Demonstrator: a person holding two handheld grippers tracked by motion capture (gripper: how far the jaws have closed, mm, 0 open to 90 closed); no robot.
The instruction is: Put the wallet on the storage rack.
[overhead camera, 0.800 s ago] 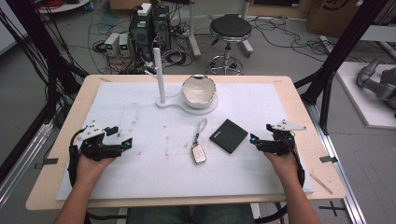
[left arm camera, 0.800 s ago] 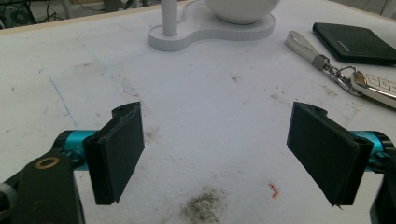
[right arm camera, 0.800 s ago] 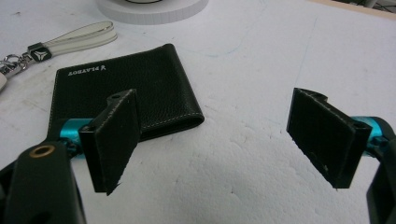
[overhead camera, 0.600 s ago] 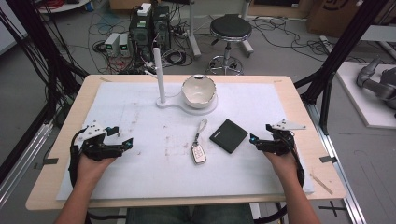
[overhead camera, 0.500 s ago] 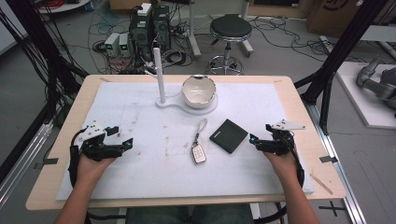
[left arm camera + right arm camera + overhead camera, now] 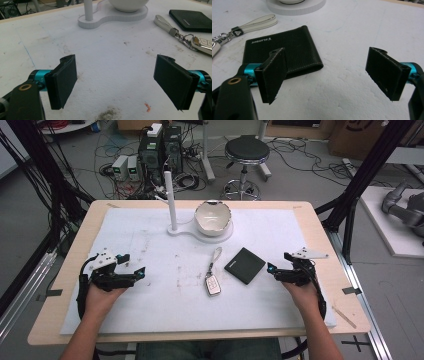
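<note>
Both sets of tongs stand spread wide with nothing between their pads: the left tongs (image 6: 131, 272) rest at the left of the white-covered counter (image 6: 150, 225), well apart from every item, and the right tongs (image 6: 275, 271) sit just beside the flat black leather wallet (image 6: 245, 265), which lies closed near the counter's middle, right of the silver car key fob with its white strap (image 6: 213, 277). In the right gripper view the wallet (image 6: 284, 53) lies directly ahead of the left-hand pad, apart from it. Judged risks: the wallet lies flat against the covering, so a level approach would likely push it toward the key fob rather than catch it, and the pads may slide on the smooth leather; a grip taken on one corner alone could let the wallet fan open or swing; a sweep too far could nudge the fob or reach the white stand with its upright post (image 6: 171, 200) and white bowl (image 6: 213, 217) beyond. The wallet sits turned diamond-wise to the counter's edges; its slightly longer axis appears to run from lower left to upper right in the high view, one corner pointing toward the right tongs.
</note>
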